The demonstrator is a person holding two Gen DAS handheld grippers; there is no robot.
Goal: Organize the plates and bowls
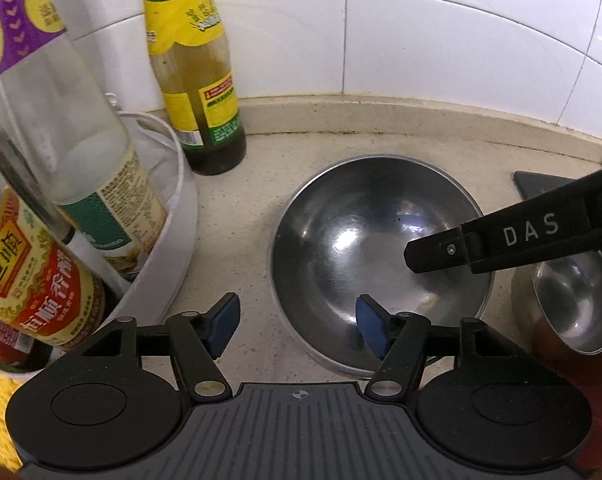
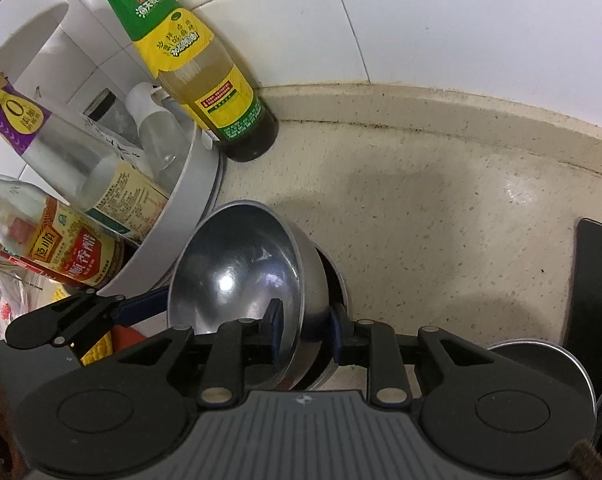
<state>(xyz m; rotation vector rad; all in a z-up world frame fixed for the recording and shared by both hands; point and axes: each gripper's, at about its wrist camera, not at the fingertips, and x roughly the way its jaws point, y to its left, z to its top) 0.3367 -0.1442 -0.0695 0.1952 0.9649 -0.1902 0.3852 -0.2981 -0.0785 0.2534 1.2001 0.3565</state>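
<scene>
A large steel bowl point(image 1: 381, 256) stands upright on the beige counter near the tiled wall. My left gripper point(image 1: 299, 326) is open and empty, its right pad over the bowl's near rim, its left pad outside it. My right gripper point(image 2: 307, 334) is shut on the rim of a smaller steel bowl point(image 2: 241, 280), held tilted above the large bowl point(image 2: 335, 280). In the left wrist view the right gripper's black finger point(image 1: 501, 240) reaches in from the right over the large bowl, with the tilted smaller bowl point(image 1: 573, 304) behind it.
A white round tray point(image 1: 173, 240) of sauce bottles stands at the left. A green-and-yellow labelled bottle point(image 1: 205, 80) stands by the wall. A black flat object point(image 2: 597, 280) lies at the right. Another steel dish point(image 2: 541, 356) sits at the lower right.
</scene>
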